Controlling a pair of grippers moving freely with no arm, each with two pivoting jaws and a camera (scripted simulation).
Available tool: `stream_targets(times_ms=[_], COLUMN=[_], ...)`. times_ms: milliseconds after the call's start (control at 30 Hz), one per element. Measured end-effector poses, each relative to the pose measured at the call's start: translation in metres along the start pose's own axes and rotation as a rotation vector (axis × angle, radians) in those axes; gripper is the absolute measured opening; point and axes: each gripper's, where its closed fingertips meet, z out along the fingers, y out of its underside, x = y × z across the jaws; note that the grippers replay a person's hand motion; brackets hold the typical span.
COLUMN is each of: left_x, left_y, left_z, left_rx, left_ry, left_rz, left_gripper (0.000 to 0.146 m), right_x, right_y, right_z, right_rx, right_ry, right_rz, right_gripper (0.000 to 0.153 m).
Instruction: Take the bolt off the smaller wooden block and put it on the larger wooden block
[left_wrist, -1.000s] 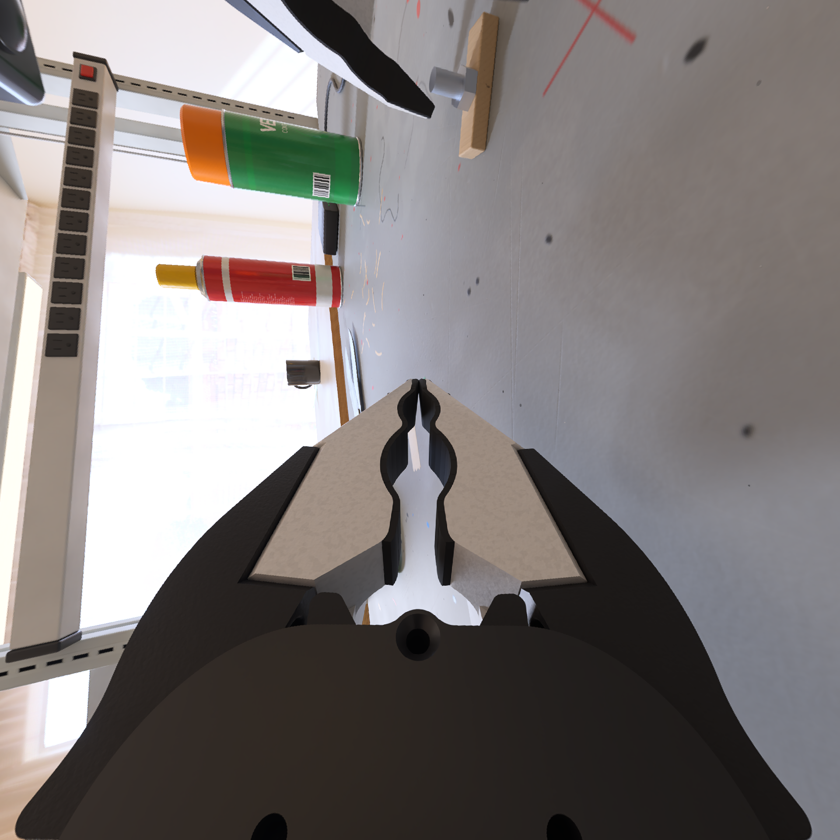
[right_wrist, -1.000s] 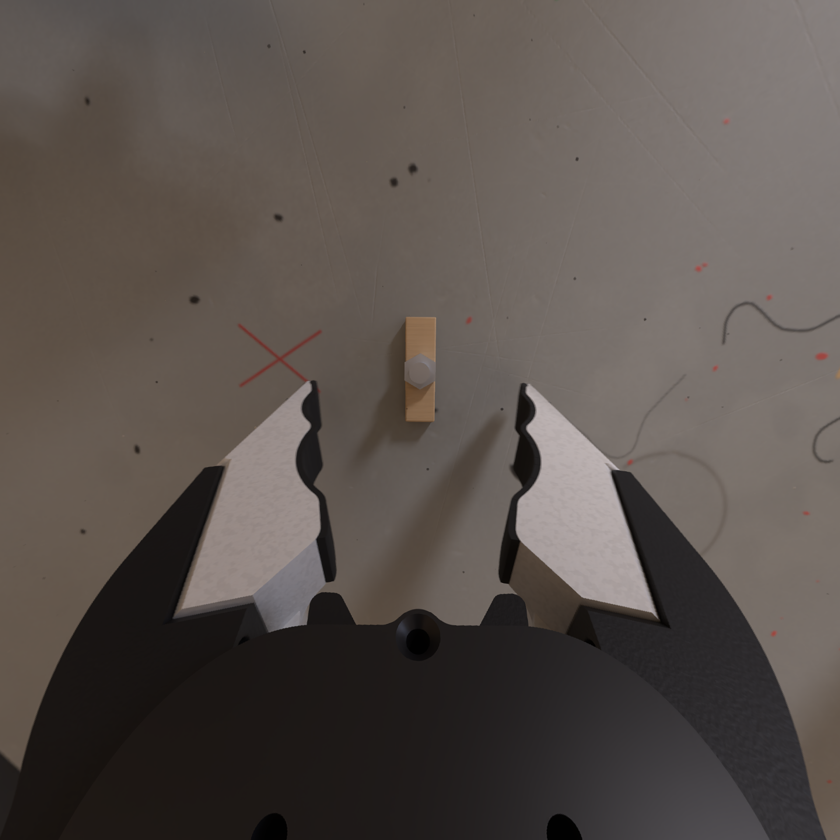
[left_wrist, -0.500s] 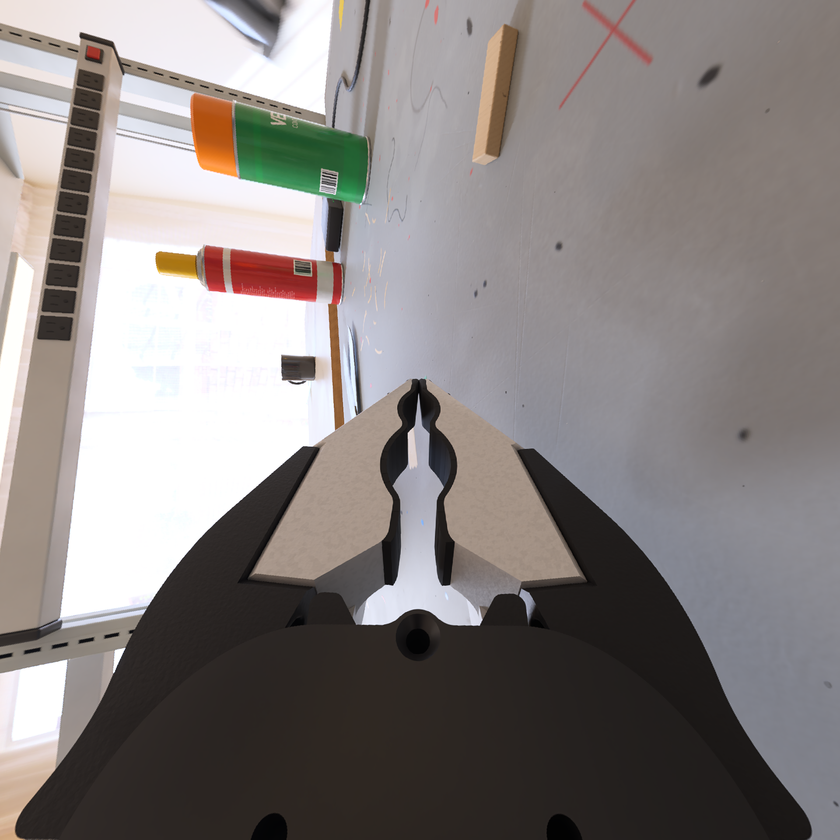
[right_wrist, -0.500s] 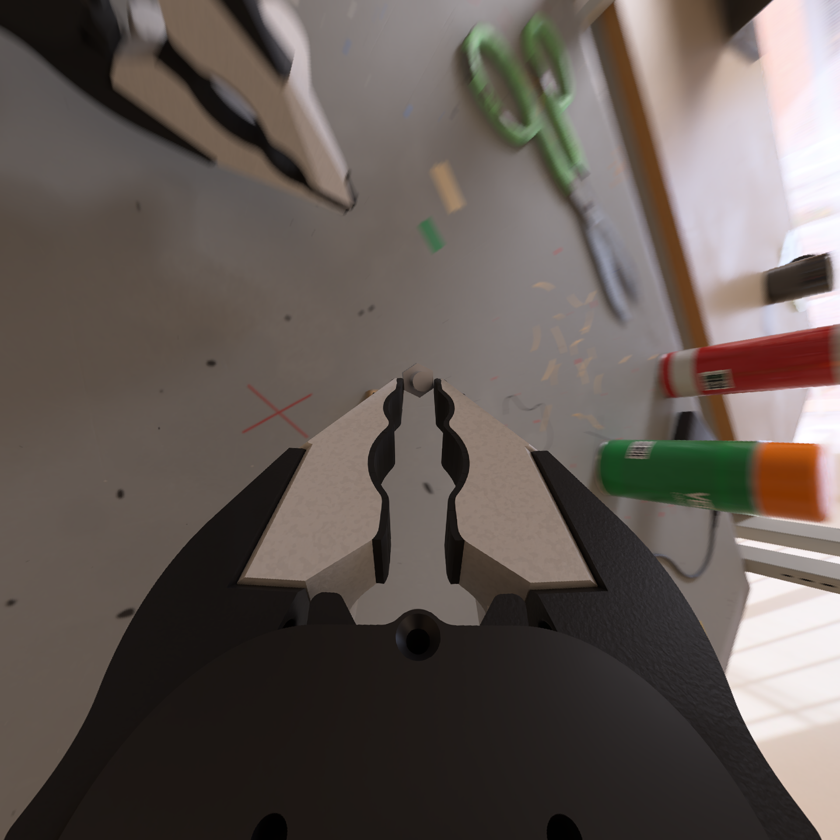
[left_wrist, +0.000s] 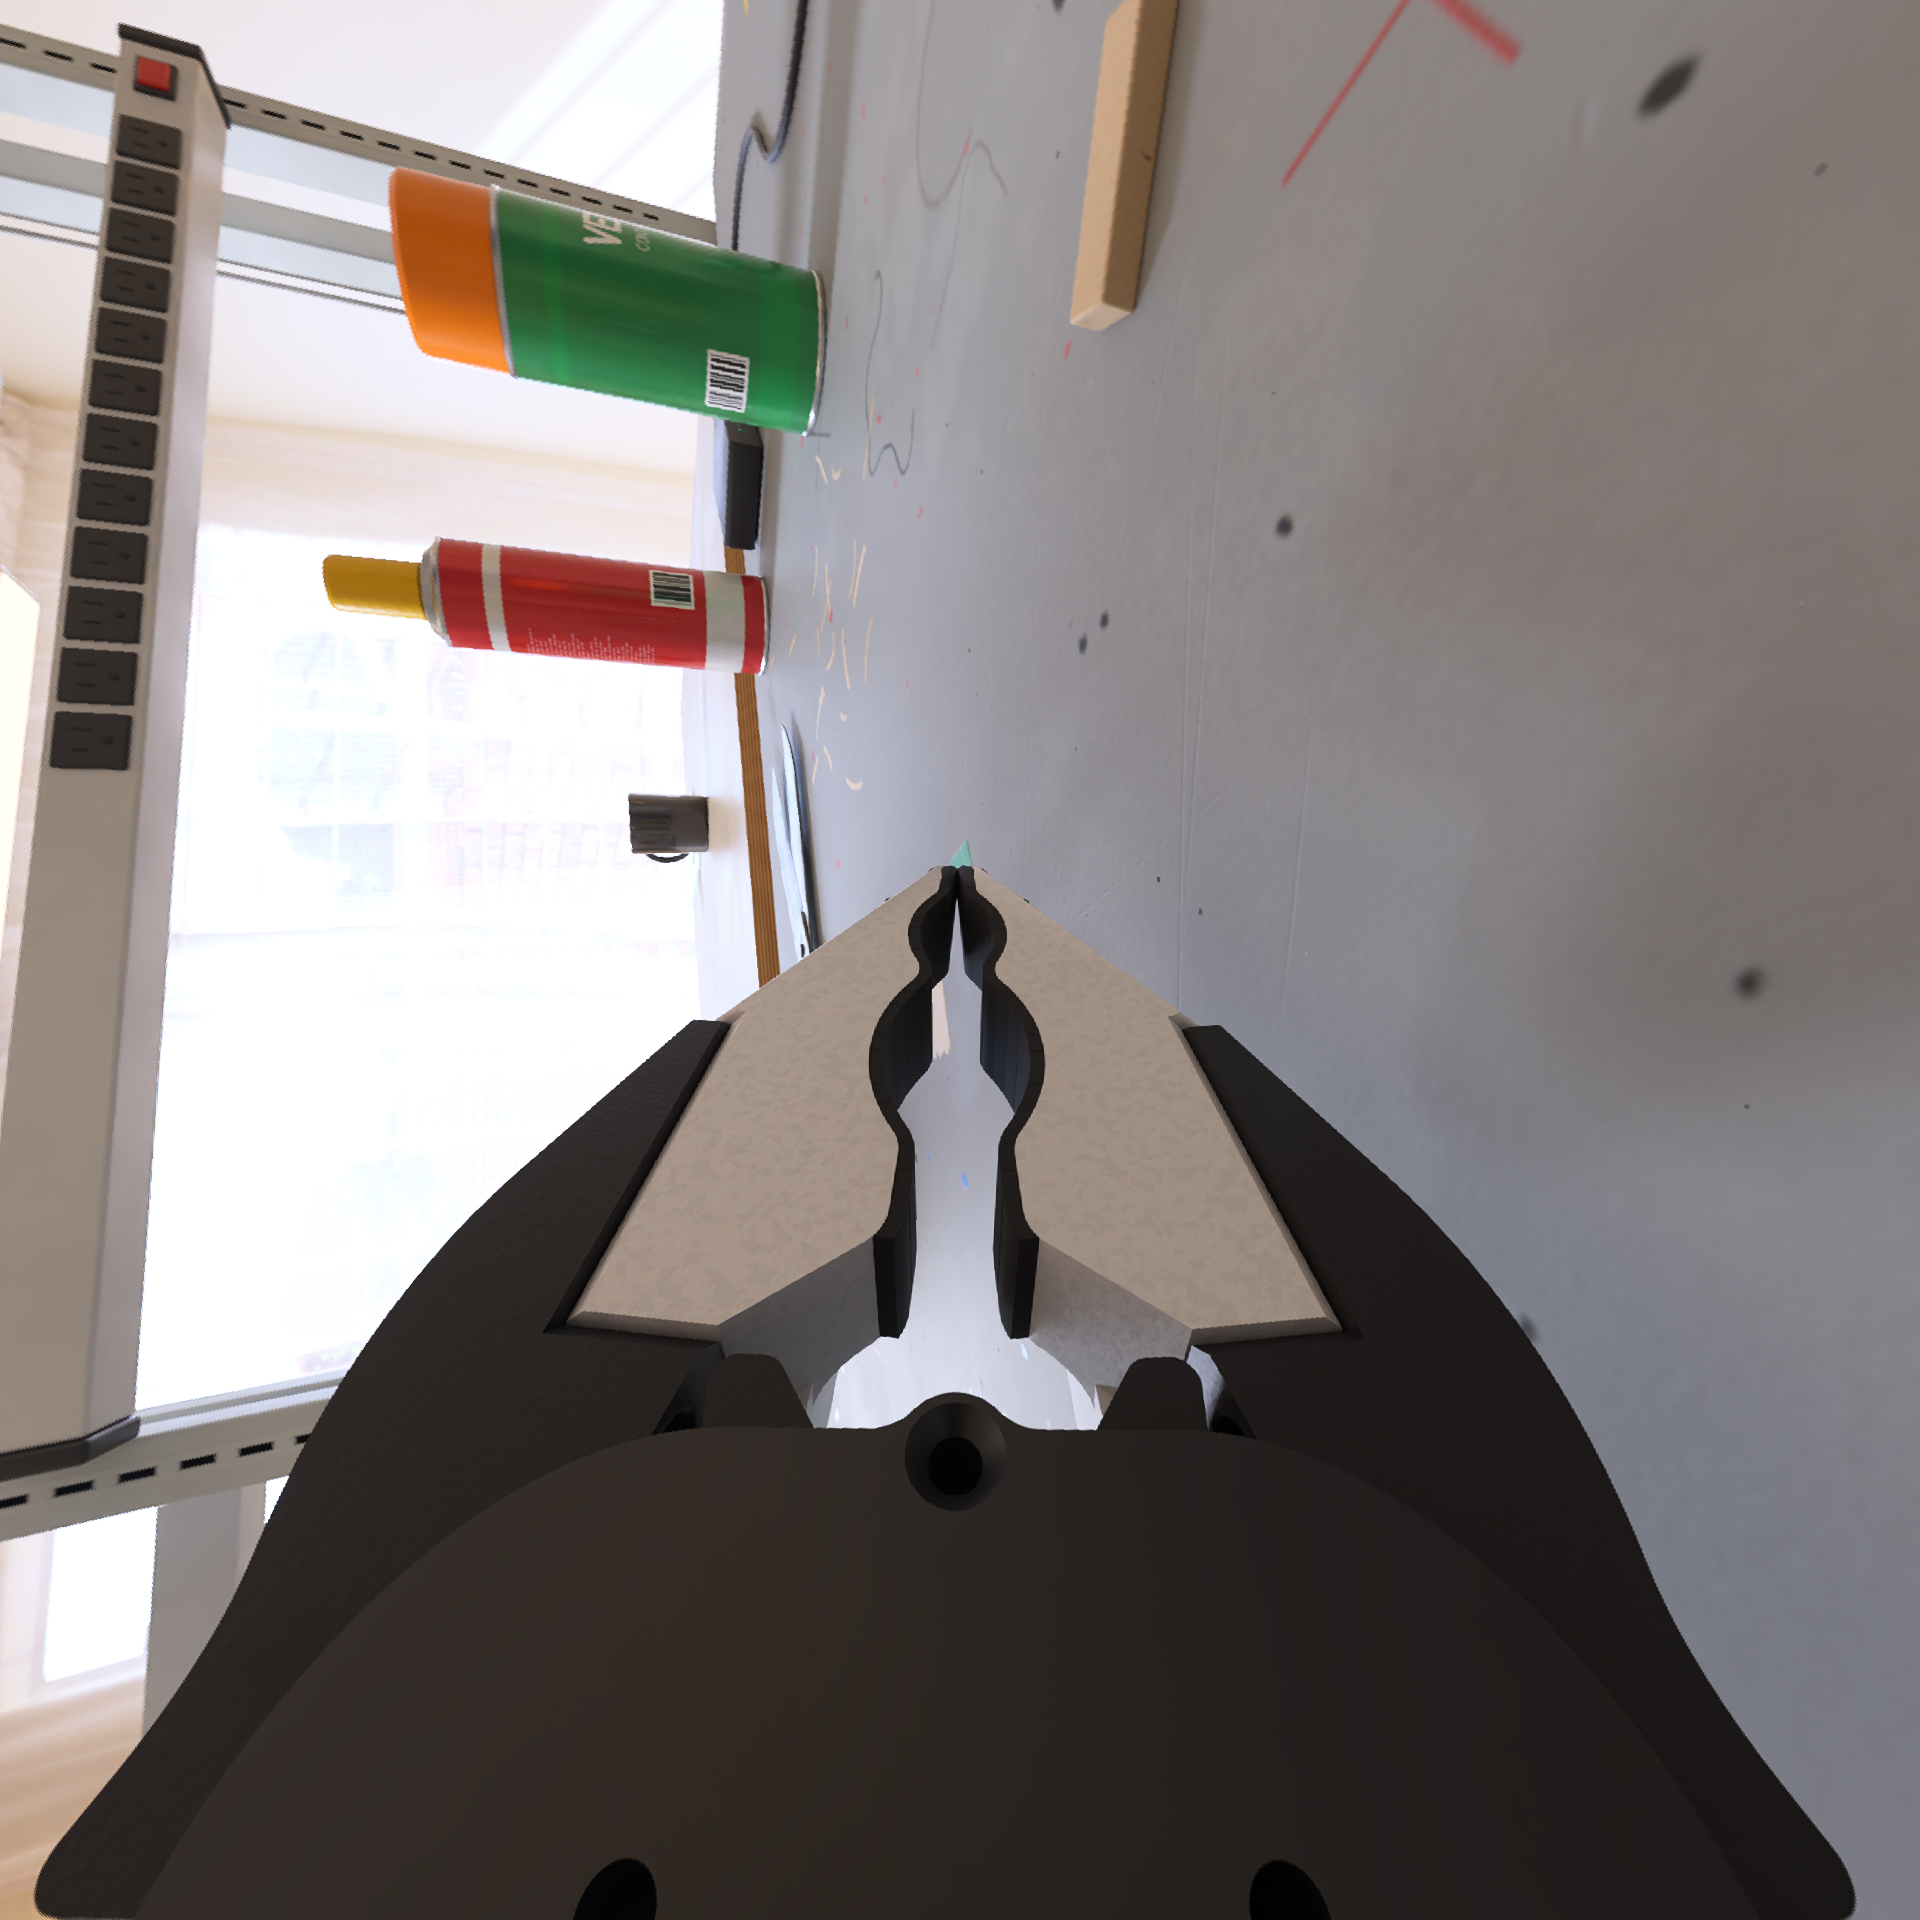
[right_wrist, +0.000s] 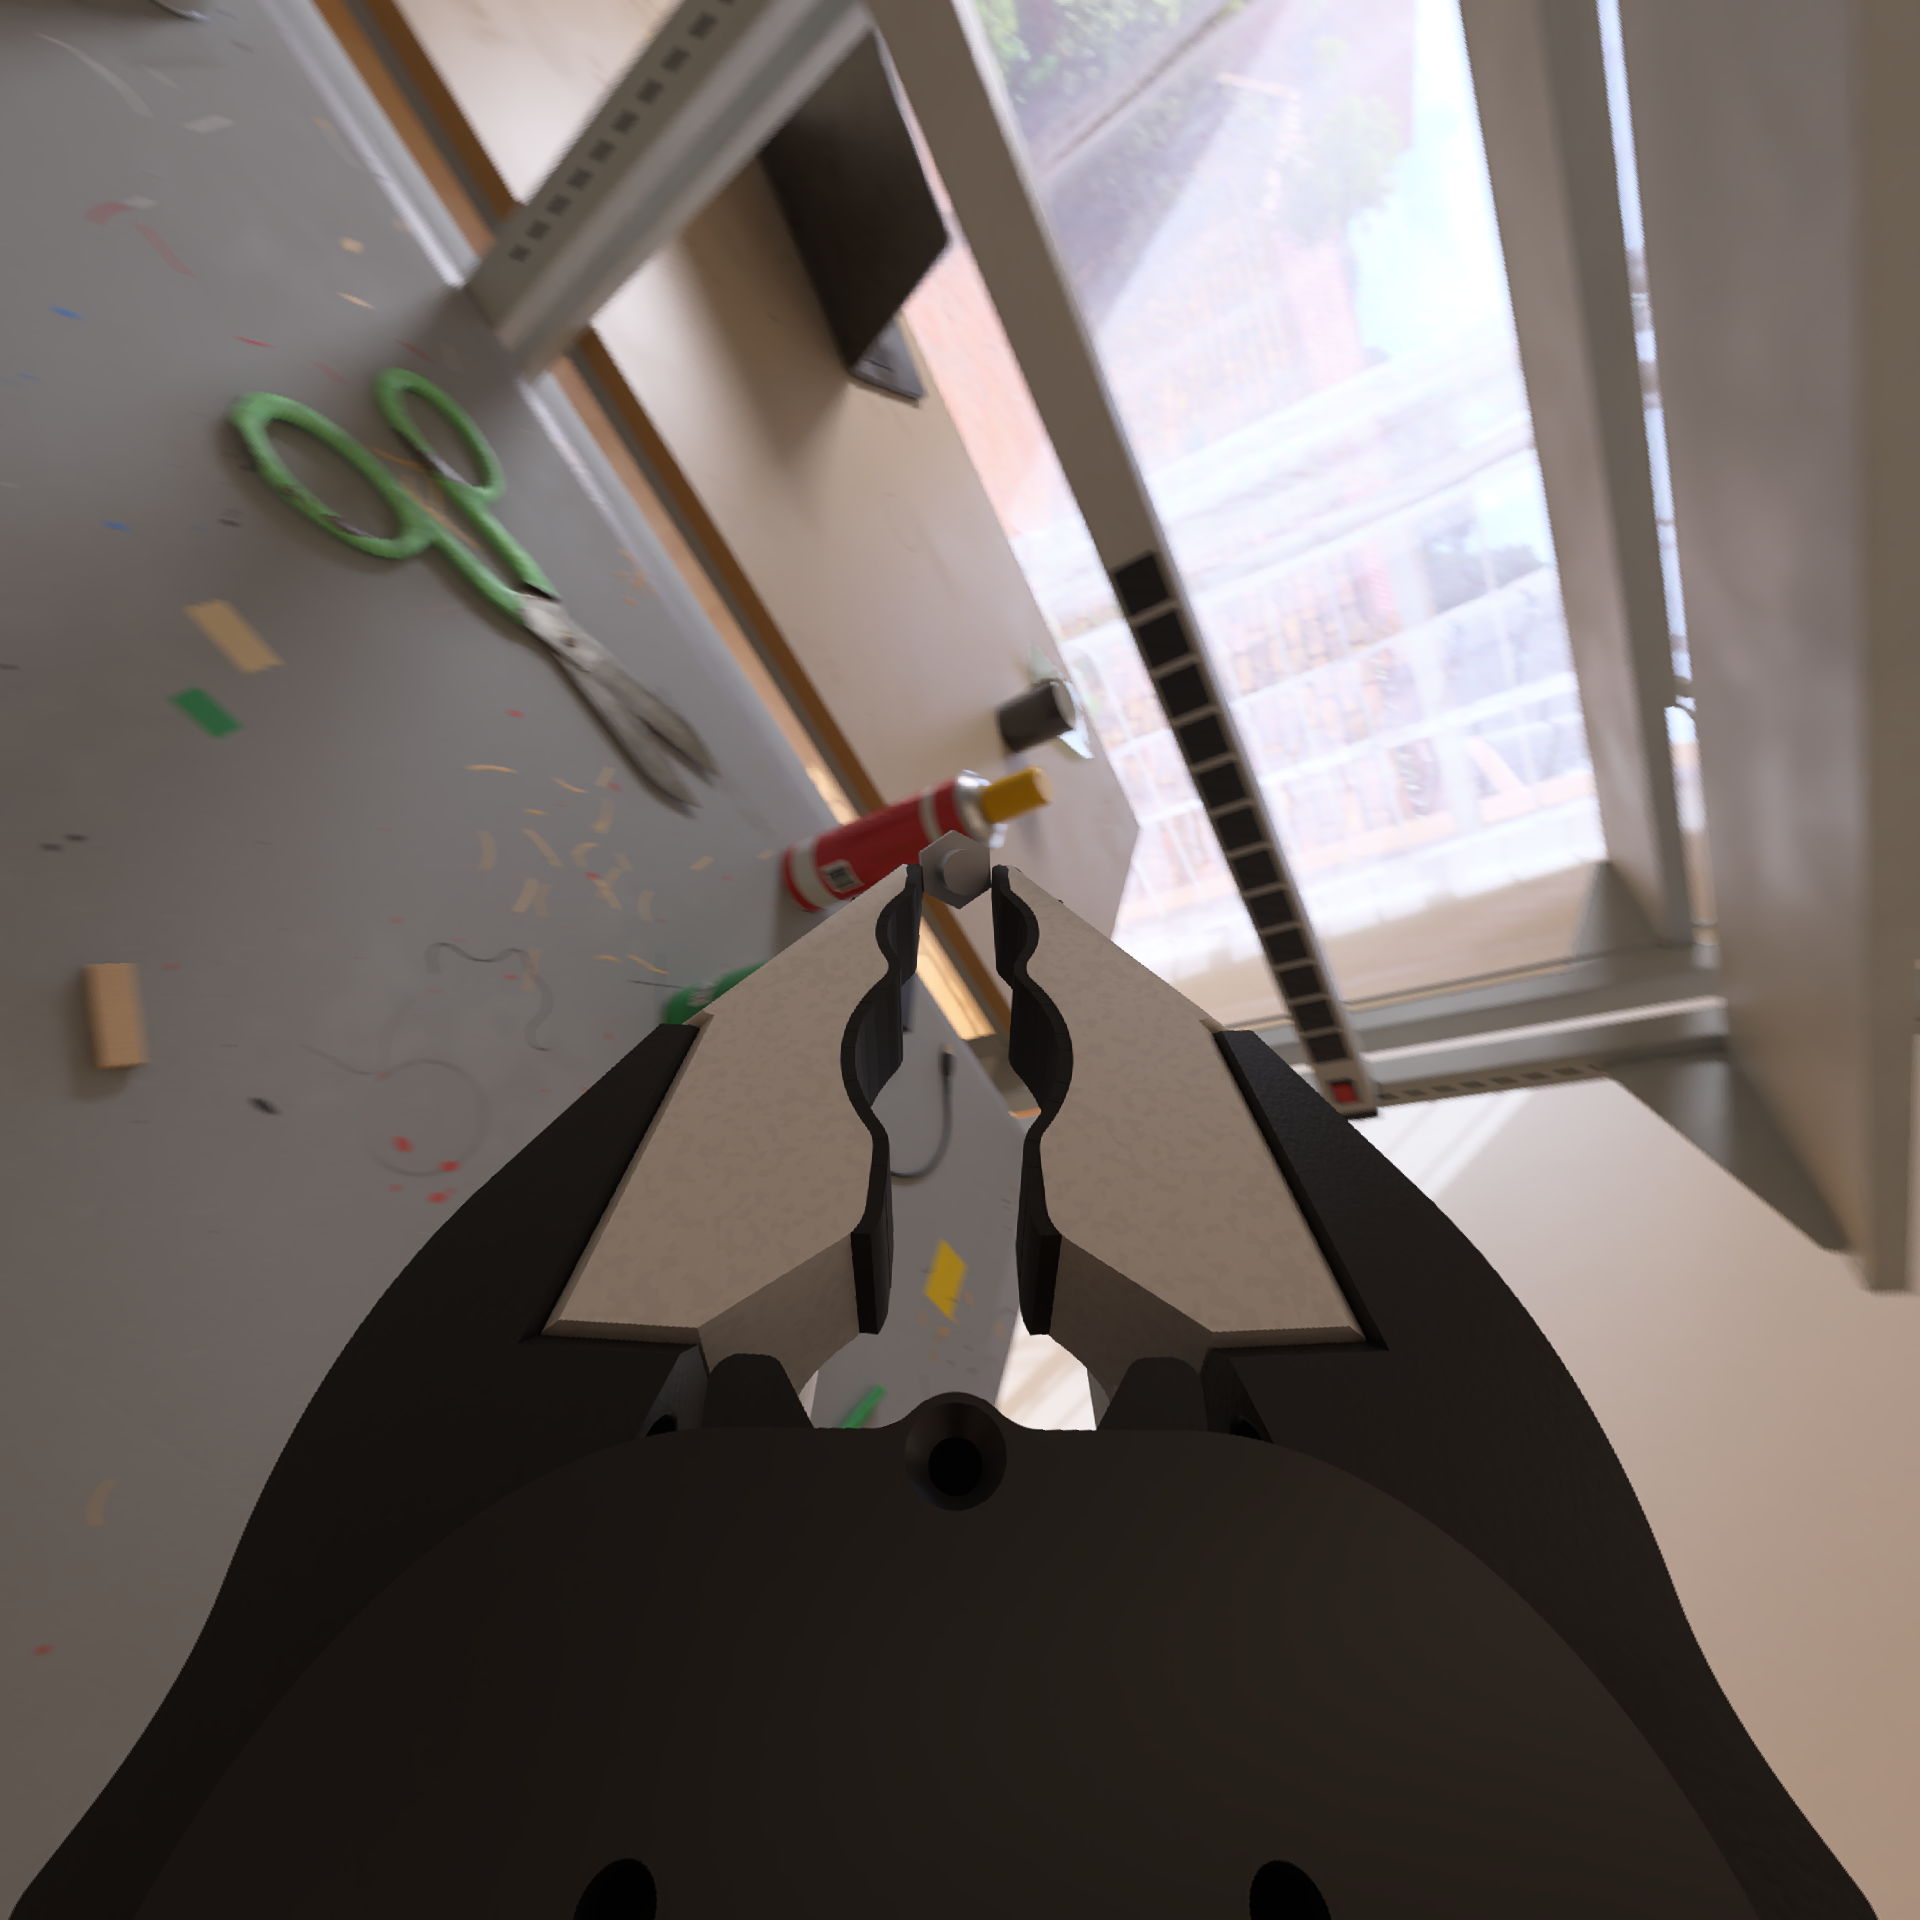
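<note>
My right gripper is shut on the grey hex bolt, pinched at its fingertips and held in the air well above the grey table. It points toward the table's far edge and the window. A bare wooden block lies on the table at the left of the right wrist view. The same kind of bare block shows in the left wrist view, beside a red cross mark. My left gripper is shut and empty, close over the table. No larger block is in view.
Green-handled scissors lie on the table. A green can with an orange lid and a red spray can stand at the table's edge. A power strip hangs on the frame beyond. Paper scraps and scribbles dot the table.
My right gripper went from open above the block to shut on the bolt, lifted it off the block and swung toward the window. My left gripper stayed shut and drifted slightly forward.
</note>
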Motion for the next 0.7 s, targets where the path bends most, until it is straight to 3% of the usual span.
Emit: stream_targets(times_ms=[167,300,500,600,700], left_x=[0.008,0.015,0.017,0.018,0.02], left_y=[0.002,0.004,0.005,0.008,0.013], left_z=[0.006,0.008,0.012,0.012,0.012], left_rx=[-0.022,-0.037,-0.041,-0.046,-0.047], left_ry=[0.021,0.037,0.047,0.052,0.055], left_rz=[0.034,0.06,0.072,0.069,0.057], left_gripper=[0.0,0.0,0.0,0.0,0.0], right_x=[0.074,0.095,0.065,0.033,-0.016], right_y=[0.008,0.049,0.161,0.213,0.248], right_z=[-0.021,-0.025,0.001,0.021,0.044], right_rx=[-0.08,-0.193,-0.416,-0.513,-0.553], right_ry=[0.072,0.022,-0.052,-0.081,-0.204], right_rz=[-0.013,-0.015,-0.031,-0.13,-0.203], right_gripper=[0.013,0.013,0.013,0.013,0.013])
